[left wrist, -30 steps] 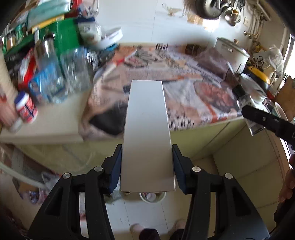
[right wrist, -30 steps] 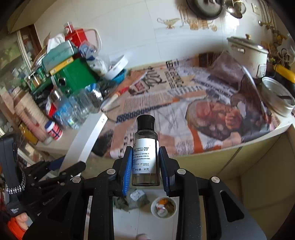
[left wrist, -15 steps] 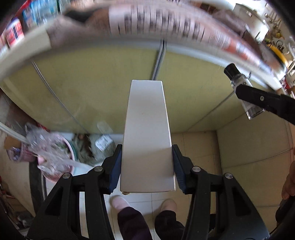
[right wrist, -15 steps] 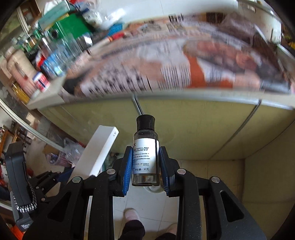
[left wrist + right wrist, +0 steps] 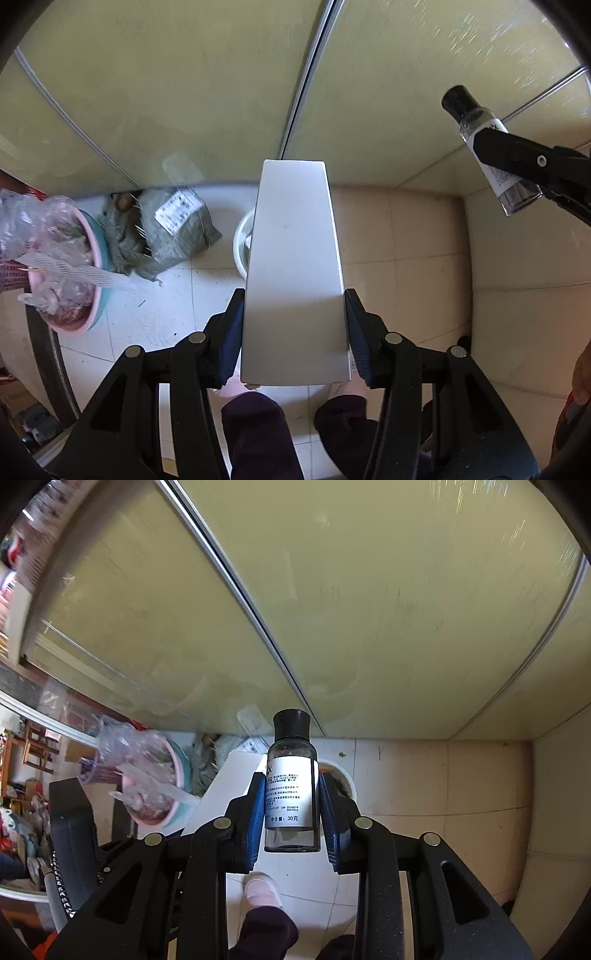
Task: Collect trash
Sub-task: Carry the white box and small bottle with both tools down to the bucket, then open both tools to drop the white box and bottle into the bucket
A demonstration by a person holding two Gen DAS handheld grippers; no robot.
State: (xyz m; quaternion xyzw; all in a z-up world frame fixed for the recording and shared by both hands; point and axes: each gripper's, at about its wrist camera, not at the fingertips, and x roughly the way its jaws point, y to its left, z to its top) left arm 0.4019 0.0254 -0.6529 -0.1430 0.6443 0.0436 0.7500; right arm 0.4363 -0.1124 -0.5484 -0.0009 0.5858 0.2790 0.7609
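Observation:
My left gripper (image 5: 294,310) is shut on a long white box (image 5: 293,258), held out over the floor. A small white bin (image 5: 242,240) stands on the floor just beyond and is partly hidden by the box. My right gripper (image 5: 291,797) is shut on a small clear glass bottle (image 5: 291,794) with a black cap and a white label; the bottle also shows at the right of the left wrist view (image 5: 487,147). In the right wrist view the white bin (image 5: 341,775) lies just behind the bottle and the white box (image 5: 229,794) to its left.
Yellow-green cabinet doors (image 5: 184,92) fill the background. On the tiled floor at left stand a pink basin with a plastic bag (image 5: 62,273) and a grey-green sack (image 5: 170,229). The person's feet (image 5: 262,890) are below the grippers.
Both grippers have tilted down from the cluttered counter to the cabinet front and floor, each keeping its object. The white bin and the pink basin have come closer.

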